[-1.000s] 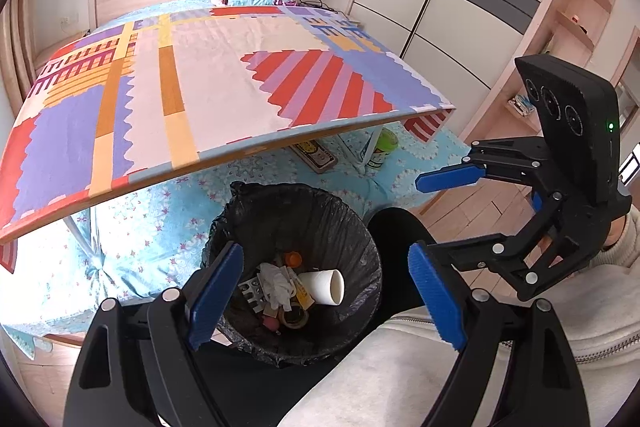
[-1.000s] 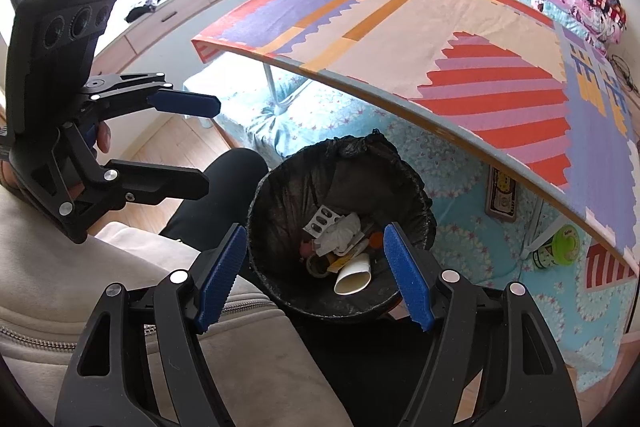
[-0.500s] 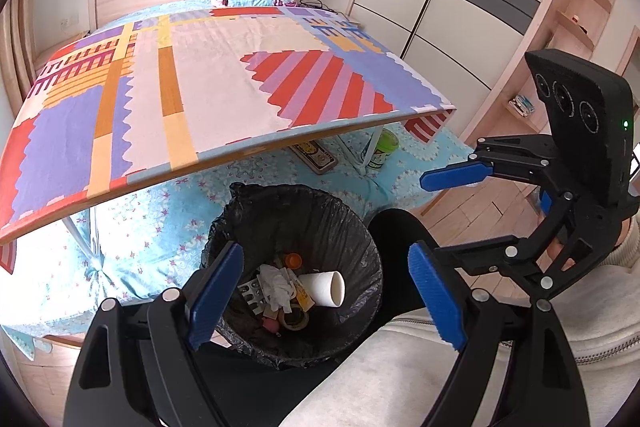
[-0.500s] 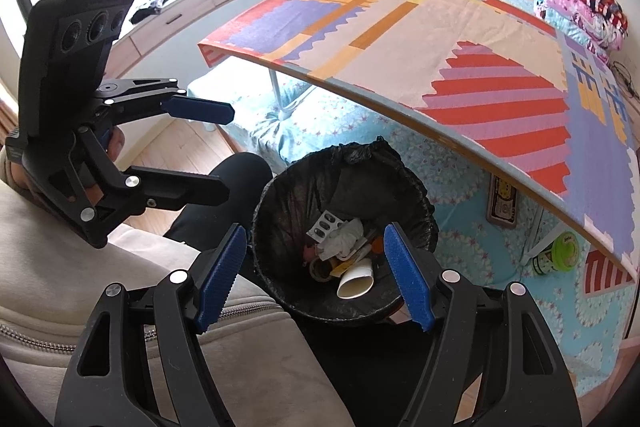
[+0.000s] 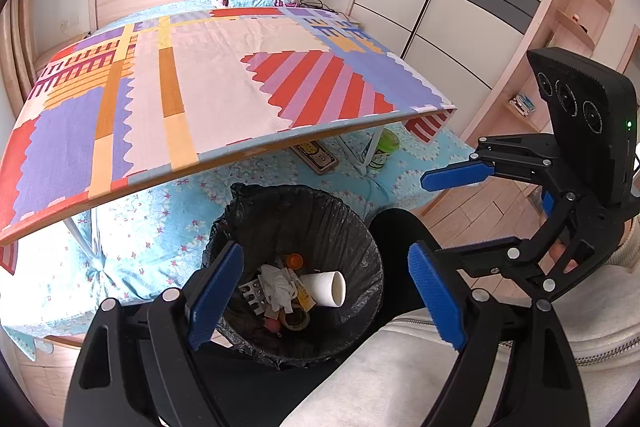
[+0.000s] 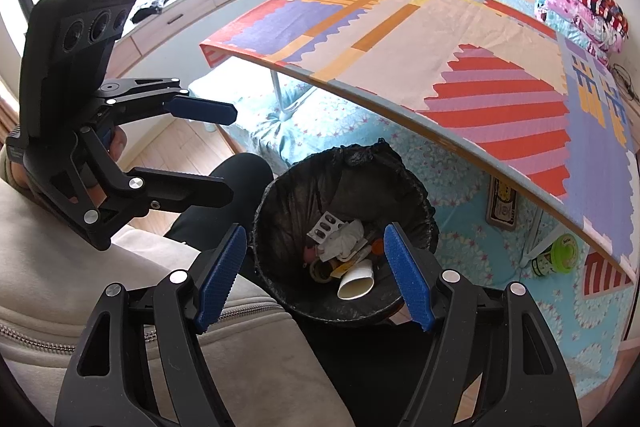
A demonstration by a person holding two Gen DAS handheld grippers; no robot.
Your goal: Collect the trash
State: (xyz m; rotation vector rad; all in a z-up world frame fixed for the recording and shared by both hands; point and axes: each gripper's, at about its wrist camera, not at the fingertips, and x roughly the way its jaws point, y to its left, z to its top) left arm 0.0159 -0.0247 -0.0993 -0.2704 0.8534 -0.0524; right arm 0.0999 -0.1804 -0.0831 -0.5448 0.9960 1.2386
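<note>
A bin lined with a black bag stands on the floor below both grippers. Inside lie a white paper cup, crumpled tissue, a blister pack, a tape roll and an orange cap. My left gripper hovers above the bin, open and empty. My right gripper hangs beside it, also open with nothing between its blue pads.
A low folding table with a colourful patchwork top overhangs the bin's far side. Under it, on the blue bedsheet, are a green cup and a flat box. A person's dark leg and light jacket sit next to the bin.
</note>
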